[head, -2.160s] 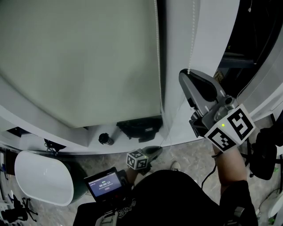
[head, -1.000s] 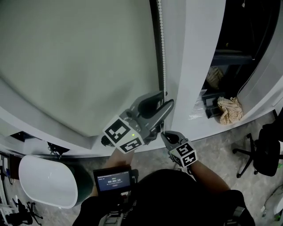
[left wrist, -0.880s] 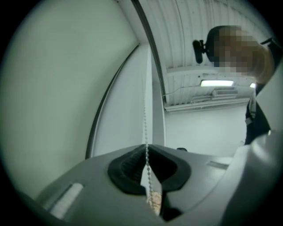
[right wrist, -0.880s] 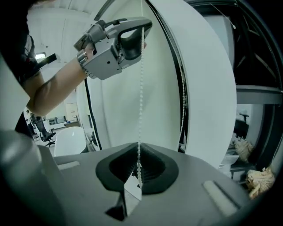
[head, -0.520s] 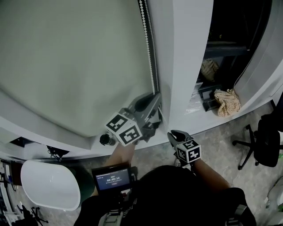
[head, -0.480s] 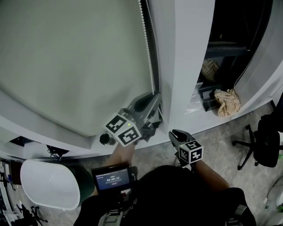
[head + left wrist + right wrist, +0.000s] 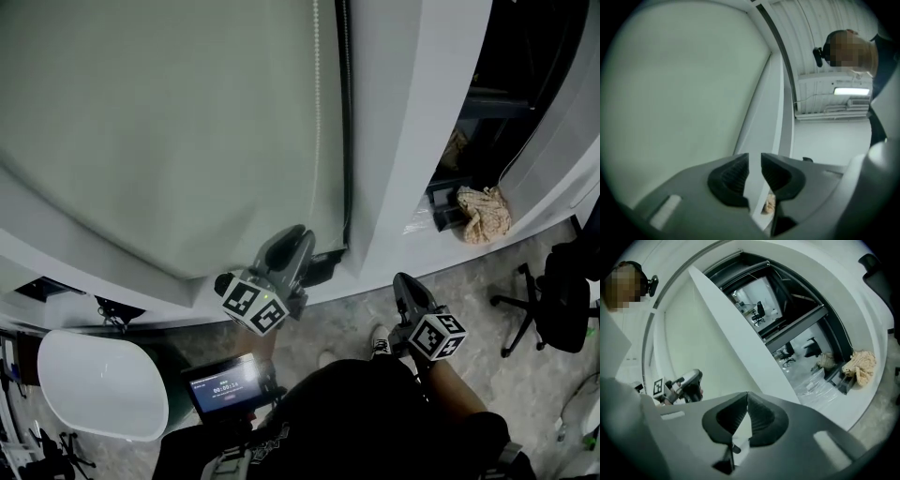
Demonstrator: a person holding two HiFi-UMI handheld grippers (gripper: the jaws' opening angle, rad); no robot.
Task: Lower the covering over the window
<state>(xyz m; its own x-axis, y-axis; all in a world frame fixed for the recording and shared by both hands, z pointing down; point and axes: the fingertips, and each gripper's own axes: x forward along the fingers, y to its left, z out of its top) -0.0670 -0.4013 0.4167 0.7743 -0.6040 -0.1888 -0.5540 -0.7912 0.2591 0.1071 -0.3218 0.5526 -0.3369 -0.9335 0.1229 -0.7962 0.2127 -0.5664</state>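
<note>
Dropped off the bead chain (image 7: 317, 94) since a second ago: left hand-held gripper (image 7: 295, 236), jaws just opened to a narrow gap with nothing between them, and right hand-held gripper (image 7: 405, 284), closed on nothing, drawn off low to the side. Shows the roller blind (image 7: 159, 122) hanging down to the sill (image 7: 112, 281), covering all the glass in view. Looks done or nearly so.

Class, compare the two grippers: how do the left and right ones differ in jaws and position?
The left gripper has jaws apart, just now opening, nothing between; the right gripper has jaws together. The left gripper lies by the blind, the right gripper out over the floor. Both hold nothing.
</note>
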